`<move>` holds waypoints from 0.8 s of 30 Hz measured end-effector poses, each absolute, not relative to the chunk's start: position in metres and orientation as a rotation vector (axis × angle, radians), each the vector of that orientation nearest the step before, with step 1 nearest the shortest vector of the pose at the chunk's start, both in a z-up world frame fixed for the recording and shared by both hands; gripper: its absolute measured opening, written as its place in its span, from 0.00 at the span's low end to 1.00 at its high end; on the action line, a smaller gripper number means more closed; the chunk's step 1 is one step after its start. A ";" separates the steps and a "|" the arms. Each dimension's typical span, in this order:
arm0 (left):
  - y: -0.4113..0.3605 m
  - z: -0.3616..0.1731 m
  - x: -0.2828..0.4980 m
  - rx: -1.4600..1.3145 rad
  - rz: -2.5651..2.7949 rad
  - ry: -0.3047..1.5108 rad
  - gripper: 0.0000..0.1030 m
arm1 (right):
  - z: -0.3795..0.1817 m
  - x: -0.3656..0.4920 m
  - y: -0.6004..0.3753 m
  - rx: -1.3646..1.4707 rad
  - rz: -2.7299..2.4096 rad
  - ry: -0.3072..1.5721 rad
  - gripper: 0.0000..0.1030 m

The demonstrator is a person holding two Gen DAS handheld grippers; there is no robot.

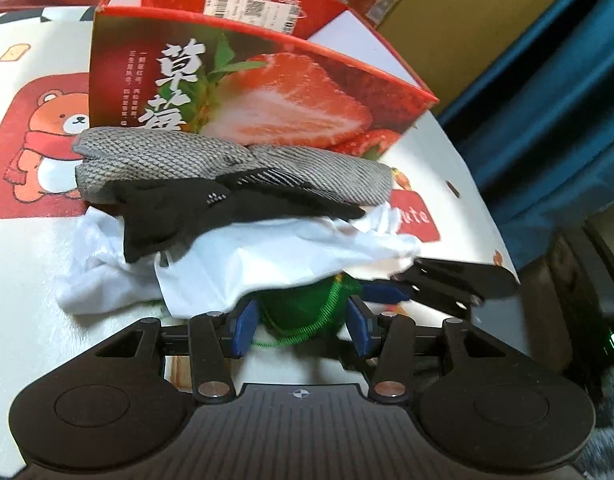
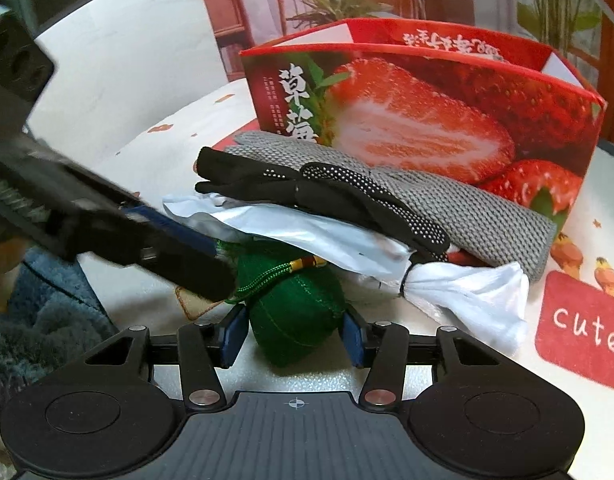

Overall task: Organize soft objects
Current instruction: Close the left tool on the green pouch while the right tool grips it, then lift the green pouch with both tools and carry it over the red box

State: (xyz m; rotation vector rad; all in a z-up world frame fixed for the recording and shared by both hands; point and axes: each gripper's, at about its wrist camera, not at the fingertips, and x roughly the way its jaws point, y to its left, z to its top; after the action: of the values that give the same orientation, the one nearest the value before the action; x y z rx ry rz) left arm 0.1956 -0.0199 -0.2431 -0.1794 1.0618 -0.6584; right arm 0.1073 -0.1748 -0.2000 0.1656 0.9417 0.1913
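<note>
Two wrist cameras, angled downward at close range from opposite sides, share the green pouch and strawberry box.

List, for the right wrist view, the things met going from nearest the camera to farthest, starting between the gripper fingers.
green stuffed pouch → white plastic bag → black dotted glove → grey knitted cloth → red strawberry box
</note>
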 end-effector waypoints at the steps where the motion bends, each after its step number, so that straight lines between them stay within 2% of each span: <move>1: -0.021 -0.246 0.199 -0.183 -0.655 1.063 0.47 | -0.199 0.106 -0.174 0.148 0.195 0.936 0.45; 9: -0.024 -0.244 0.201 -0.202 -0.678 1.052 0.44 | -0.192 0.105 -0.171 0.109 0.211 0.924 0.41; 24: -0.003 -0.104 0.209 -0.275 -0.664 0.667 0.43 | -0.072 0.140 -0.186 -0.031 0.262 0.581 0.41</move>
State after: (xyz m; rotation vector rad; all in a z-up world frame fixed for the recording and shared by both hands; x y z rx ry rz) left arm 0.2091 -0.0034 -0.1036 -0.2748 0.6672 -0.6636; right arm 0.1400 -0.1860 -0.0720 -0.0306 0.5813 0.2618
